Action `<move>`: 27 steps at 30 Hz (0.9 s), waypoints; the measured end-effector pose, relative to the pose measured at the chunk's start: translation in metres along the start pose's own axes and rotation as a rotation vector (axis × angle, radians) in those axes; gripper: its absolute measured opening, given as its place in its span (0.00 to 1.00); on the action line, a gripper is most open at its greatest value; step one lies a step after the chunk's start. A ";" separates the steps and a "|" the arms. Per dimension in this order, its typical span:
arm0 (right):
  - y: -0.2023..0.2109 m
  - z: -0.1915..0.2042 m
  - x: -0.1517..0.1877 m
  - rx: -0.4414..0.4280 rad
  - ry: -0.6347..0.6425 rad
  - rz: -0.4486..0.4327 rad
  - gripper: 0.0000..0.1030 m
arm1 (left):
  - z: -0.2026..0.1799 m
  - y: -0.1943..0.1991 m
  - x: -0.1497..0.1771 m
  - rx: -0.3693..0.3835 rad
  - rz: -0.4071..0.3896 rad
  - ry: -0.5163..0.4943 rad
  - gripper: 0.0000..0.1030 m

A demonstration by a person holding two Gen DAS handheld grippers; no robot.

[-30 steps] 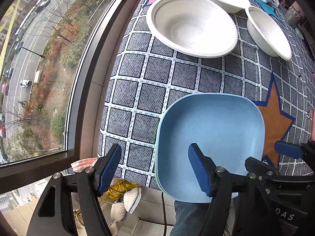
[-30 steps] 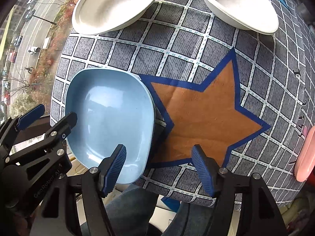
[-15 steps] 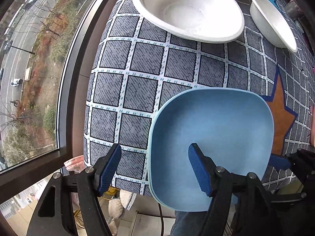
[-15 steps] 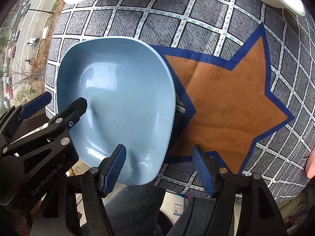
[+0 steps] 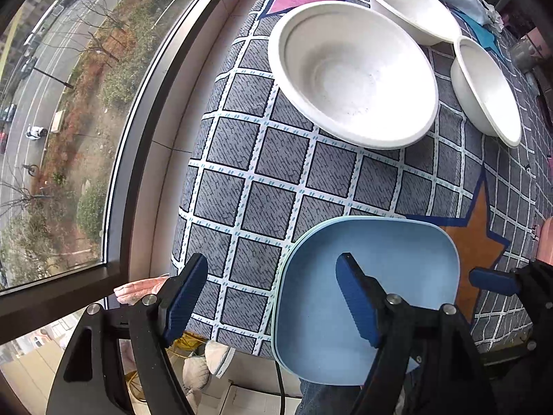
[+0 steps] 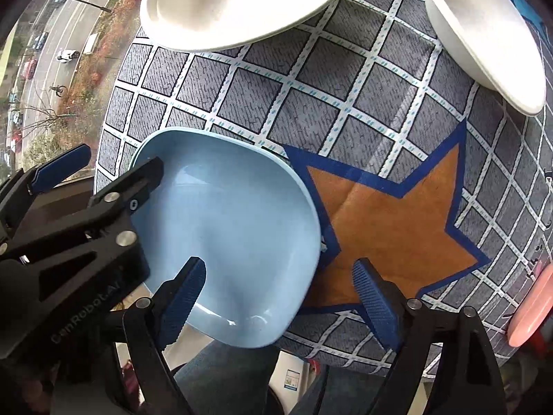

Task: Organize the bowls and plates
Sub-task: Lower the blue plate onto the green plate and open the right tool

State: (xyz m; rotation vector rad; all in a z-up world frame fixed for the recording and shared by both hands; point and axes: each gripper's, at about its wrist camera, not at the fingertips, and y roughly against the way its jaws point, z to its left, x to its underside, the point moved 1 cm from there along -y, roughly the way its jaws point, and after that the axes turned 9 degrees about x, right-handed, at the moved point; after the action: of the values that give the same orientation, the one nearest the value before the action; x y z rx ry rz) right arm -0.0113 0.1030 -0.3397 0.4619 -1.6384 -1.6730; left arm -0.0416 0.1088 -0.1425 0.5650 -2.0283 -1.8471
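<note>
Left gripper (image 5: 273, 297) pointing straight down, jaws opening, blue pads wide apart and pressing on nothing. Right gripper (image 6: 278, 299) tilted steeply downward beside it, jaws likewise opening, nothing clamped between the pads.

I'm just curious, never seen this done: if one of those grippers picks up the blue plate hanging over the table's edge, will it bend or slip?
The blue plate looks rigid and moulded, so it probably won't bend. Its glossy sheen suggests it could slip. Overhanging the table, it might tip if pressed there.
</note>
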 end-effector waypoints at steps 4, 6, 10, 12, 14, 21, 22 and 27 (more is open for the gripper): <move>0.001 -0.021 0.013 0.022 -0.034 0.013 0.85 | 0.005 0.024 0.013 0.038 -0.038 0.053 0.78; -0.006 -0.034 0.018 0.021 -0.075 0.028 0.85 | 0.004 0.033 0.018 0.055 -0.049 0.061 0.78; -0.007 -0.046 0.023 0.012 -0.144 0.047 0.85 | -0.013 0.050 0.016 0.083 -0.072 0.024 0.78; -0.007 -0.071 0.038 0.002 -0.163 0.042 0.85 | -0.023 0.057 0.014 0.090 -0.087 -0.005 0.78; -0.004 -0.085 0.042 -0.005 -0.182 0.029 0.85 | -0.035 0.063 0.011 0.097 -0.099 -0.038 0.79; 0.006 -0.147 0.058 -0.060 -0.252 -0.024 0.86 | -0.084 0.066 0.007 0.107 -0.085 -0.153 0.79; 0.006 -0.151 0.060 -0.069 -0.264 -0.029 0.86 | -0.090 0.066 0.007 0.107 -0.083 -0.170 0.79; 0.007 -0.191 0.072 -0.102 -0.340 -0.050 1.00 | -0.119 0.067 0.008 0.097 -0.077 -0.234 0.81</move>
State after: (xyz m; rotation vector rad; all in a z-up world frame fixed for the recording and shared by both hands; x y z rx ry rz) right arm 0.0772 -0.0805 -0.3386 0.1750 -1.7787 -1.9446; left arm 0.0070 0.0077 -0.0640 0.4778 -2.2871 -1.9464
